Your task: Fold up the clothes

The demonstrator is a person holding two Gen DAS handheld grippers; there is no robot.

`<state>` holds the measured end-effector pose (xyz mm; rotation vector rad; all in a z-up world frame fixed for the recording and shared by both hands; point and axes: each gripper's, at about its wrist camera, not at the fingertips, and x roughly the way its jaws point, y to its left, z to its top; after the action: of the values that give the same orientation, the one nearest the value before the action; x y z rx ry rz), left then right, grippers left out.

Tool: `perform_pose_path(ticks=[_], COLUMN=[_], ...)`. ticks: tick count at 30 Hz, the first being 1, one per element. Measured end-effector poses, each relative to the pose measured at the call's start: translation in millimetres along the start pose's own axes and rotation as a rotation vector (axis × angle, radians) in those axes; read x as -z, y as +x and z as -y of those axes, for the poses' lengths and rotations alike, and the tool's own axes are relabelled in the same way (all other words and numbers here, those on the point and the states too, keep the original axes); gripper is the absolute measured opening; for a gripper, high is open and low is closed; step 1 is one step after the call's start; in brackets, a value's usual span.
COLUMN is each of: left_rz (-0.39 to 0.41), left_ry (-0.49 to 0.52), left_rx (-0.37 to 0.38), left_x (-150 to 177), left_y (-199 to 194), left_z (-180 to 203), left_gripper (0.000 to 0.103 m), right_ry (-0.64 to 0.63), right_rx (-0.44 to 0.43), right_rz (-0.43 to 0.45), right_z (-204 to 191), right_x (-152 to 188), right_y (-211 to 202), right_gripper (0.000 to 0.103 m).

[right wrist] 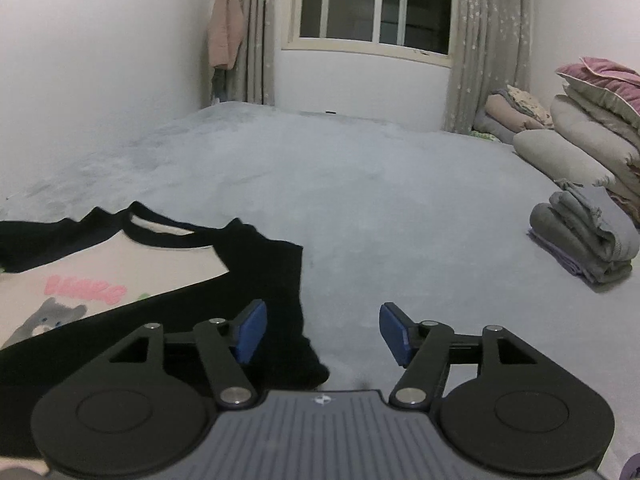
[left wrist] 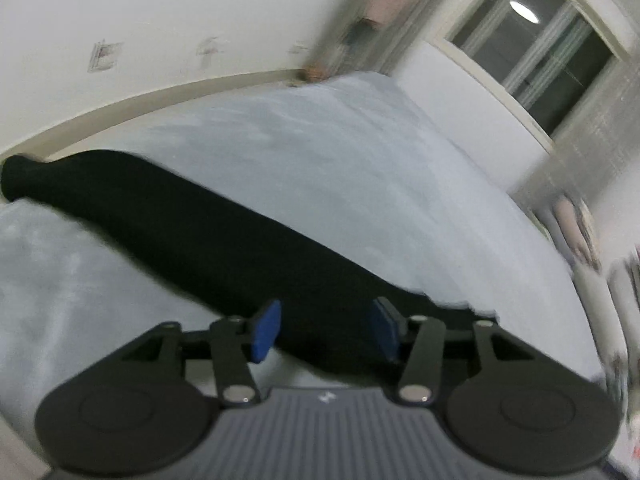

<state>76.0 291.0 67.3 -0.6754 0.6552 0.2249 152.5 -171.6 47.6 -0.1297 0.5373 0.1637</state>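
Shirt [right wrist: 168,264] flat on grey bedspread [right wrist: 380,200], curtained window [right wrist: 376,4]

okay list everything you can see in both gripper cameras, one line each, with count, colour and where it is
shirt: one, black sleeves, white front with pink lettering, flat on the bed, near left
bed cover: one, pale blue-grey, fills the middle
folded clothes: one stack, grey, on the bed's right side
pillows and quilts: one heap, beige and purple, far right
window: one, dark, back wall
curtains: two, grey, either side of it
hanging garment: one, pink, far-left corner
left gripper: one, black, blue pads, open over a black sleeve
right gripper: one, same, open, empty
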Motion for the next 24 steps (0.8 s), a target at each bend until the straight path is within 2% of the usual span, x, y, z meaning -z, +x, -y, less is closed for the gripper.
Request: perform_pose_path(ticks=[2, 5, 9, 18, 20, 21, 22, 24], left_rz=[0.012, -0.001, 0.005, 0.046, 0.066, 0.064, 0.062, 0.061], left_ry=[-0.083, -0.184, -0.204, -0.334, -0.325, -0.311, -0.297, -0.278], left_rx=[-0.038, -0.017, -0.028, -0.027, -0.038, -0.044, -0.050, -0.050], left_x=[-7, -9, -10, -16, -18, -18, -19, -19], left_y=[1, 8, 11, 19, 22, 24, 25, 27], left_z=[-19, -35, -34, -51, -53, -54, -54, -53], left_gripper=[0.048, 0.048, 0.053, 0.052, 0.043, 0.029, 0.002, 0.000], right_ry=[-0.012, -0.037, -0.059, -0.082, -0.085, -0.086, -0.086, -0.089], right_rx=[-0.018, -0.045, -0.073, -0.116, -0.123, -0.125, -0.126, -0.128], right_rz=[-0.004, -0.008, 0.003, 0.028, 0.030, 0.031, 0.031, 0.033], right_z=[-5, -16, -29, -44, -46, -46, -46, -47], right_x=[2, 4, 4, 2, 3, 3, 3, 3], right_y=[-3, -5, -10, -20, -21, -21, -22, -22], right_gripper=[0.062, 0.062, 0.062, 0.062, 0.062, 0.062, 0.062, 0.062])
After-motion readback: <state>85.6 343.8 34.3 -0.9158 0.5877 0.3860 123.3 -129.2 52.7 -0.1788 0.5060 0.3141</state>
